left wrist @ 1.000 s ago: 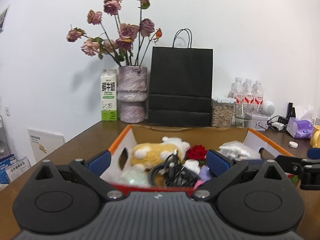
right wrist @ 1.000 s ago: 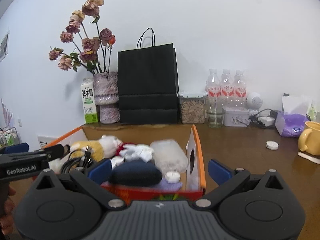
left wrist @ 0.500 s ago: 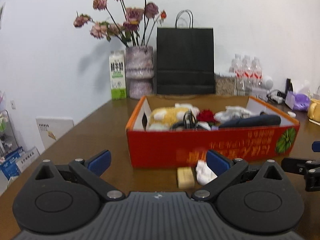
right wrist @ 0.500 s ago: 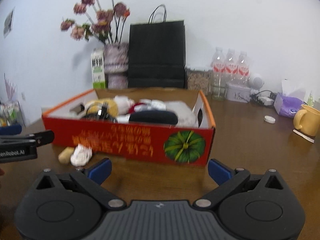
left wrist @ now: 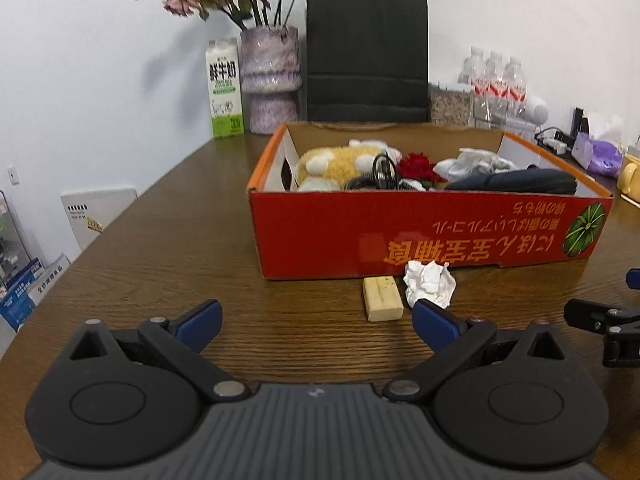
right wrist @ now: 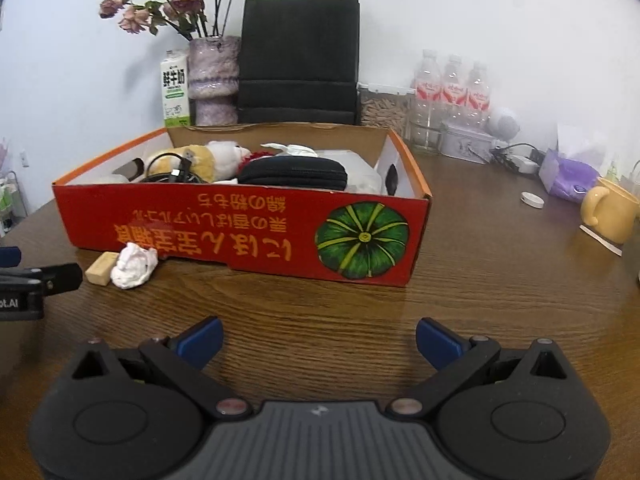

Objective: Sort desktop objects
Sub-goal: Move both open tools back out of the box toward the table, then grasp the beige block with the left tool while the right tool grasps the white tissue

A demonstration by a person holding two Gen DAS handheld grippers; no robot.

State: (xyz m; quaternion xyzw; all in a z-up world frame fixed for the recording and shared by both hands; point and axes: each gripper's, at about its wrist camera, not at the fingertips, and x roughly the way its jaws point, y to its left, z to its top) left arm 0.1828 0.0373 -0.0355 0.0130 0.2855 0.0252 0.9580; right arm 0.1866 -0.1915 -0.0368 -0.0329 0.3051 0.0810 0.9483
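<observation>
I have pulled back from the box

Both my left tongs (left wrist: 314, 316) and right tongs (right wrist: 318, 338) are now spread and empty; the crumpled tissue (left wrist: 429, 283) and wooden block (left wrist: 382, 298) wait on the surface at 12 o'clock, before the red box (left wrist: 420, 232).

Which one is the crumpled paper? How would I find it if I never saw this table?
Find the big red box with the green pumpkin picture on the wooden table. Two small things lie on the table before its front wall. The crumpled paper is the wrinkly white ball; the tan block beside it is smooth and square-edged.
</observation>
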